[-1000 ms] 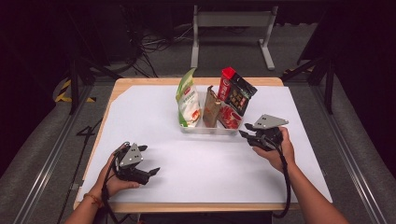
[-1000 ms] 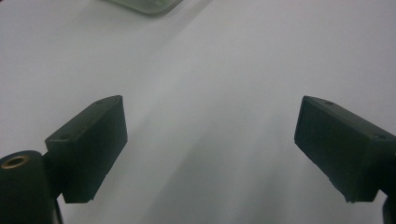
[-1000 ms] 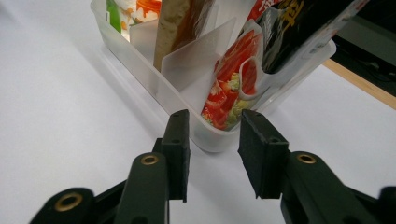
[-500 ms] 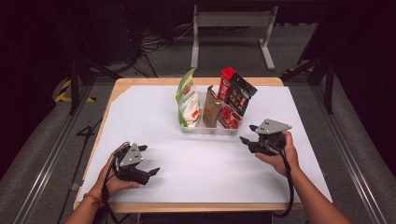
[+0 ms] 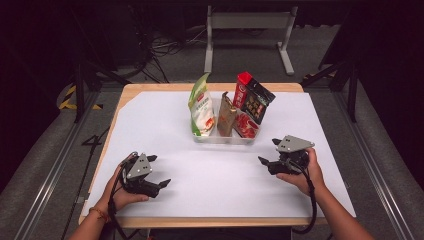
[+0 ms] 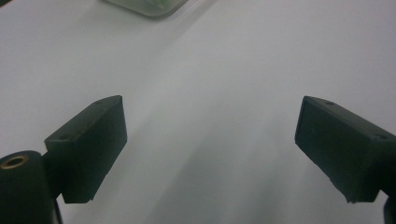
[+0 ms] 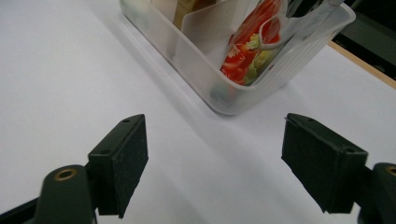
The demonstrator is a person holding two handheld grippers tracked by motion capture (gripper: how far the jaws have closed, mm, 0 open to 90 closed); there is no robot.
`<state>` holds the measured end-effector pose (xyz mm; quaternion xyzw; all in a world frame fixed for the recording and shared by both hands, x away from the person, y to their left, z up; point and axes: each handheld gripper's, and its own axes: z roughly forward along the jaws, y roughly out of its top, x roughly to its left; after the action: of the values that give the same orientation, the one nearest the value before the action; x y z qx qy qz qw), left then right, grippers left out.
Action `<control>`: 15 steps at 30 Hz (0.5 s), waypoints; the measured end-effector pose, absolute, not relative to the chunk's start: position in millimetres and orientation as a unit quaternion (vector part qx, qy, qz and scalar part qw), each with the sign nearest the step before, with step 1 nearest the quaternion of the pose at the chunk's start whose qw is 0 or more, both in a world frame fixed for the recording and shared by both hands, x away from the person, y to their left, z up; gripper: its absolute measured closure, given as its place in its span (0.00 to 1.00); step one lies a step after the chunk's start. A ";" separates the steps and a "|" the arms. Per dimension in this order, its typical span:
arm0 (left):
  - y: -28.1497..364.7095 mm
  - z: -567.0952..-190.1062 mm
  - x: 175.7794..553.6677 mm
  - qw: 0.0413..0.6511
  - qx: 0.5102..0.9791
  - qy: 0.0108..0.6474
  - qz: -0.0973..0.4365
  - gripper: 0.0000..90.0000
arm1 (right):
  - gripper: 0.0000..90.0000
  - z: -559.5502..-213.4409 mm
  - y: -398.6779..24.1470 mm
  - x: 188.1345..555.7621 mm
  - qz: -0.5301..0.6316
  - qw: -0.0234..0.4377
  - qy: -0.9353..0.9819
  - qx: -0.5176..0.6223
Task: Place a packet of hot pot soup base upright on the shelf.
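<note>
A clear plastic bin (image 5: 222, 138) stands on the white table cover, past its middle. It holds a green-and-white pouch (image 5: 200, 106), a brown pouch (image 5: 226, 115), a red-and-black packet (image 5: 254, 97) and a red pouch (image 5: 246, 125). My right gripper (image 5: 268, 151) hovers just right of the bin's near corner. Its jaws have just been opening and nothing is between them. In the right gripper view the gripper (image 7: 215, 158) faces the bin's corner (image 7: 196, 60) and the red pouch (image 7: 247, 42). My left gripper (image 5: 160, 170) rests low at the near left, open and empty. In the left gripper view the gripper (image 6: 210, 140) looks over bare white cover.
The white cover (image 5: 215, 185) spans most of the wooden table (image 5: 200, 221), with open surface between the two grippers. A corner of the bin (image 6: 149, 5) shows at the top of the left gripper view. Dark floor, cables and a metal stand (image 5: 247, 22) lie beyond the table.
My right gripper has drawn back from the bin toward the near right, sunk a little, and its jaws have spread wider. The left gripper has stayed still.
</note>
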<state>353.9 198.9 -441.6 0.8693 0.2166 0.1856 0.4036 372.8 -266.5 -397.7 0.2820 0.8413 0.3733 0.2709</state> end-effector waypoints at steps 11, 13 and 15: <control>198.8 -441.5 353.8 0.404 0.869 0.217 0.185 0.11 | 0.17 -407.7 -273.4 359.7 0.370 0.274 0.838 0.294; 198.6 -441.3 353.5 0.404 0.869 0.216 0.186 0.11 | 0.16 -408.6 -274.6 356.5 0.372 0.271 0.836 0.298; 198.9 -441.0 353.3 0.406 0.868 0.217 0.186 0.11 | 0.15 -409.5 -275.8 353.6 0.377 0.266 0.834 0.303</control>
<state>353.3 198.9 -441.0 0.8682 0.2167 0.1859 0.4059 353.6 -275.8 -409.5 0.3027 0.8342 0.3766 0.2657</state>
